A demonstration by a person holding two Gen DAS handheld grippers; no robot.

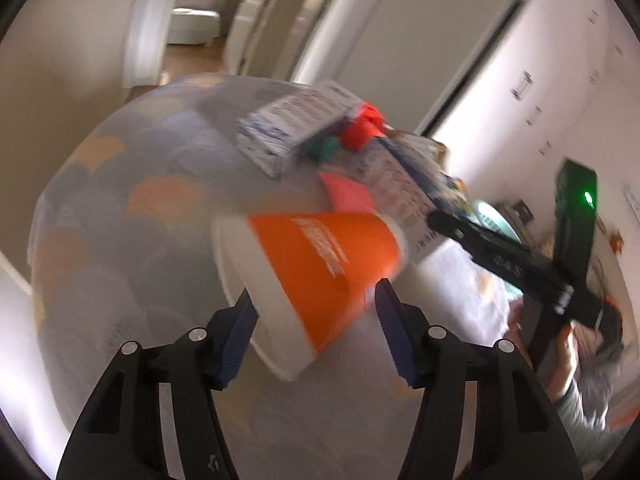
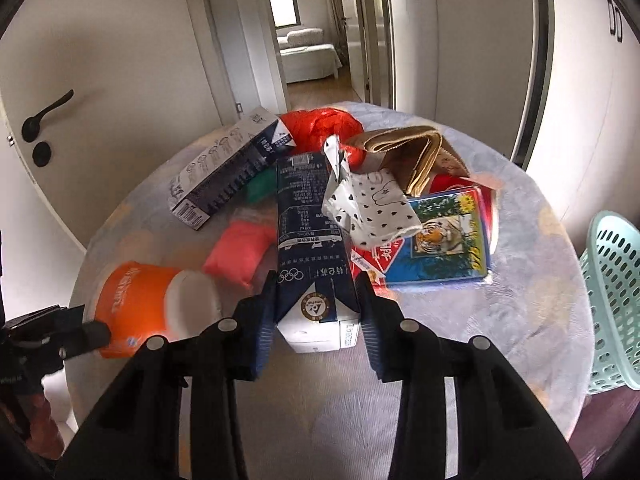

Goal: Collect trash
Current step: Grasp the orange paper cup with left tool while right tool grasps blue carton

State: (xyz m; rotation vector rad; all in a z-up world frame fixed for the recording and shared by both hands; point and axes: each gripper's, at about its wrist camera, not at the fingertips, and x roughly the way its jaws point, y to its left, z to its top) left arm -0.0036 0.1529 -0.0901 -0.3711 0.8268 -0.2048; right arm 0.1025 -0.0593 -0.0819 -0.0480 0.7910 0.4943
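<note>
An orange and white paper cup (image 1: 316, 276) lies on its side on the round table; my left gripper (image 1: 314, 320) is open around it, pads apart from its sides. It also shows in the right wrist view (image 2: 148, 308). My right gripper (image 2: 316, 312) stands around the base of a dark blue milk carton (image 2: 310, 240) lying flat, its pads at both sides; contact is unclear. Around lie a white and blue box (image 2: 224, 168), a pink pouch (image 2: 240, 256), a red plastic bag (image 2: 320, 128), a spotted wrapper (image 2: 368, 204) and a tiger-print pack (image 2: 444, 240).
A brown folded paper bag (image 2: 408, 152) lies at the table's far side. A mint green plastic basket (image 2: 612, 300) stands off the table's right edge. A door with a black handle (image 2: 44, 116) is to the left, a hallway behind.
</note>
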